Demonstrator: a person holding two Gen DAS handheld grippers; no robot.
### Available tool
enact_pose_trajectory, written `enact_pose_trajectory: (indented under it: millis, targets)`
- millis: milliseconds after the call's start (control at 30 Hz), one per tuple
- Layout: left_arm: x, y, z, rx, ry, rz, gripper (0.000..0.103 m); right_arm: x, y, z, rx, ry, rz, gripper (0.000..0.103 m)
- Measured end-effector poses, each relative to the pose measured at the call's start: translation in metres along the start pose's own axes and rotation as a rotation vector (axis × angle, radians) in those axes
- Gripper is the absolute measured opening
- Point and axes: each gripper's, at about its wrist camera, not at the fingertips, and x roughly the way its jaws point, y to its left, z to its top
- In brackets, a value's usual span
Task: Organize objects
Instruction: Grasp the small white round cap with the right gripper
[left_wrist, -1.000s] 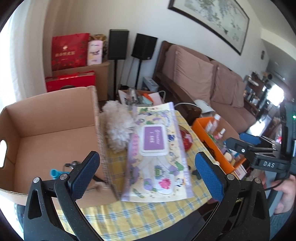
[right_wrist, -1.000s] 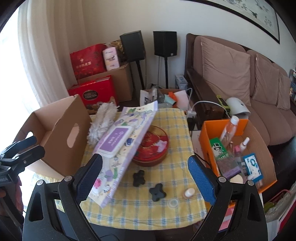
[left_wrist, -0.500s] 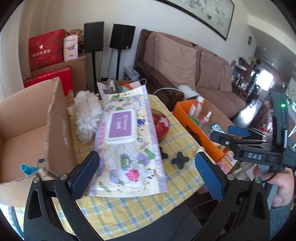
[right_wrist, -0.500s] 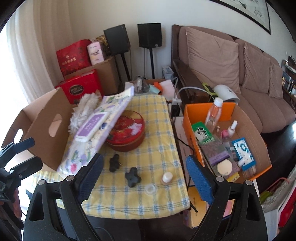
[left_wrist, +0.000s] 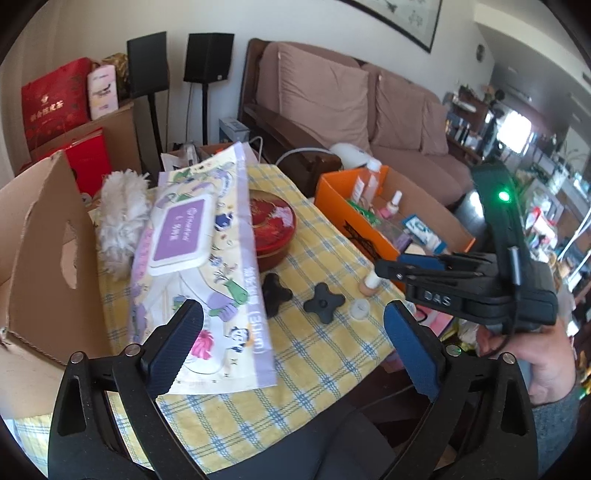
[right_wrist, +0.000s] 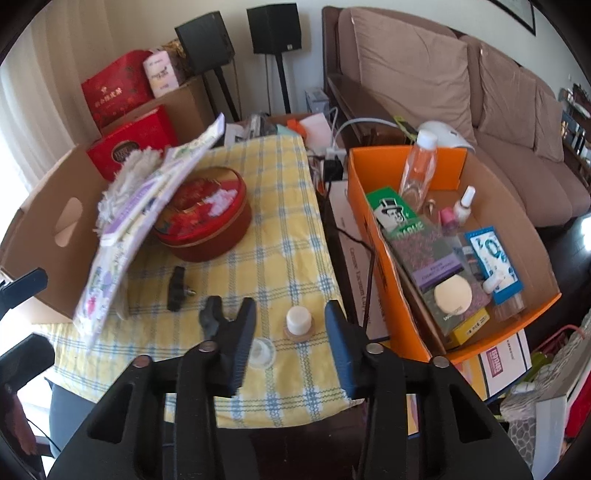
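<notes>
Hovering over the near edge of a counter (right_wrist: 258, 229) draped in yellow check cloth, the right tool (right_wrist: 290, 341) has just been narrowing its jaws, which now frame a small white-capped bottle (right_wrist: 298, 325) without touching it; it looks lined up to pick this up, probably for the orange box (right_wrist: 373, 221) of toiletries just off the counter's right edge. The left tool (left_wrist: 291, 347) gapes wide and empty near the counter's left front corner, above a large pack of wet wipes (left_wrist: 199, 258) that leans on a red tin (left_wrist: 273, 229) and a cardboard box (left_wrist: 44, 258). Two black knobs (left_wrist: 323, 306) and a clear cap (right_wrist: 263, 351) lie loose along the near edge.
</notes>
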Motion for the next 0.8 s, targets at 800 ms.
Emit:
enact_pose_trajectory:
  millis: [800]
  targets:
    - [0.039, -0.053, -0.012, 0.157, 0.069, -0.032, 0.086, 0.024, -0.018, -0.006, 0.034, 0.022, 0.033, 0.016]
